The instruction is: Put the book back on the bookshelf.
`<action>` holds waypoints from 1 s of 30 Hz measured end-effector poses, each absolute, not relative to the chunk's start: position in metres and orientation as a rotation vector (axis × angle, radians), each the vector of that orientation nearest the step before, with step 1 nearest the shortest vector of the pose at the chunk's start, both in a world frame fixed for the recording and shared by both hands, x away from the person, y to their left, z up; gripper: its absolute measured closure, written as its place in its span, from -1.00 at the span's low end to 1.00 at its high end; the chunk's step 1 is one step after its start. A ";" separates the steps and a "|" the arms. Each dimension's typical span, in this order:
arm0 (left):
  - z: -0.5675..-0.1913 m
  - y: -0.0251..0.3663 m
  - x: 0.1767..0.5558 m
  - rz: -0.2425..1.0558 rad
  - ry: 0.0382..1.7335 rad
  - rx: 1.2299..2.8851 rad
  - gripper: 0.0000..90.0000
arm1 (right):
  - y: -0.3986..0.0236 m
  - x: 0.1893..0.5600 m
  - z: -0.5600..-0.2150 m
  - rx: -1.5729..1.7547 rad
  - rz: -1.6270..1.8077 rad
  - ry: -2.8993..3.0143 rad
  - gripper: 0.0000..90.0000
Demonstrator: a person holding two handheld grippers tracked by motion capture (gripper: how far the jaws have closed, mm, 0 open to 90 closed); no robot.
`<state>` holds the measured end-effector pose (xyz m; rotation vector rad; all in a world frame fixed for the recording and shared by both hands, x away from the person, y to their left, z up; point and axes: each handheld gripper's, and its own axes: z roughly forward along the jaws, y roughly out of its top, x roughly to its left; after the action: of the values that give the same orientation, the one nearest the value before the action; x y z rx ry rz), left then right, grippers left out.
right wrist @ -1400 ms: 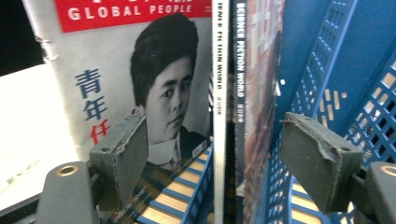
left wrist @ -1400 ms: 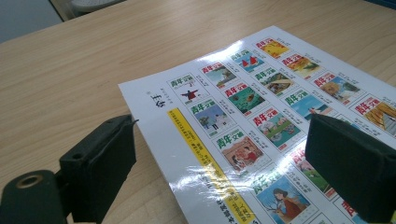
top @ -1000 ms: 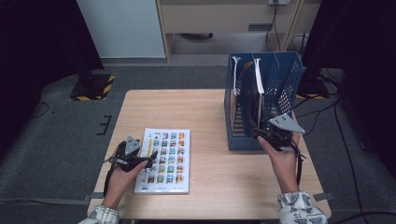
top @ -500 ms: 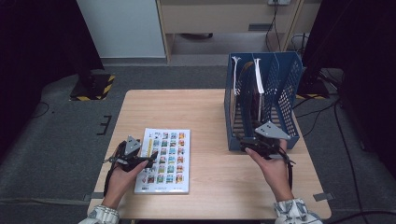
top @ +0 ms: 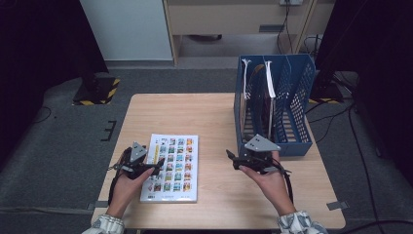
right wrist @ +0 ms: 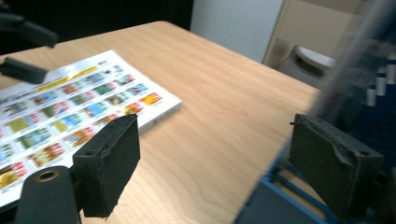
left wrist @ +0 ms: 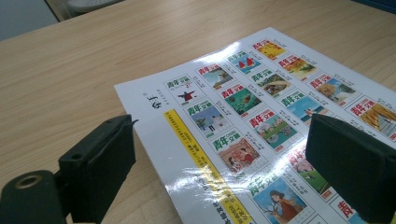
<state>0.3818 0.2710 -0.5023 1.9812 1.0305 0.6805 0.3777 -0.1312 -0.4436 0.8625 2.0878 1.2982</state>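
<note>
While palm-up, right hand-held gripper (top: 233,160) level, facing magazine (top: 172,166), jaws apart.

The high view looks down on the whole table (top: 214,112); both gripper views sit low, close behind their fingers (sharing the magazine (left wrist: 261,126) ahead).

My left gripper (top: 157,165) sits low at the left, held from below in my left hand (top: 127,179), its jaws wide apart with nothing pressed between them. My right gripper (top: 230,157) points leftward, my right hand (top: 267,176) beneath it; its jaws have just been opening and stand wide, empty.
</note>
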 end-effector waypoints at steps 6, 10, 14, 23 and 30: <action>-0.503 0.271 0.382 0.678 1.031 1.984 -0.82 | -0.113 0.375 -0.453 0.808 1.288 2.153 -0.59; -0.503 0.271 0.382 0.679 1.032 1.986 -0.82 | -0.105 0.374 -0.457 0.789 1.281 2.175 -0.57; -0.504 0.271 0.383 0.680 1.034 1.990 -0.82 | -0.094 0.375 -0.461 0.782 1.280 2.216 -0.66; -0.503 0.273 0.382 0.684 1.043 1.987 -0.82 | -0.062 0.380 -0.469 0.759 1.284 2.287 -0.63; -0.503 0.276 0.381 0.689 1.048 1.978 -0.82 | -0.041 0.390 -0.481 0.715 1.297 2.331 -0.50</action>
<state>0.3806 0.2757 -0.5027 1.9778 1.0479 0.6888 0.3903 -0.0407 -0.4807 0.7149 2.3315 1.2974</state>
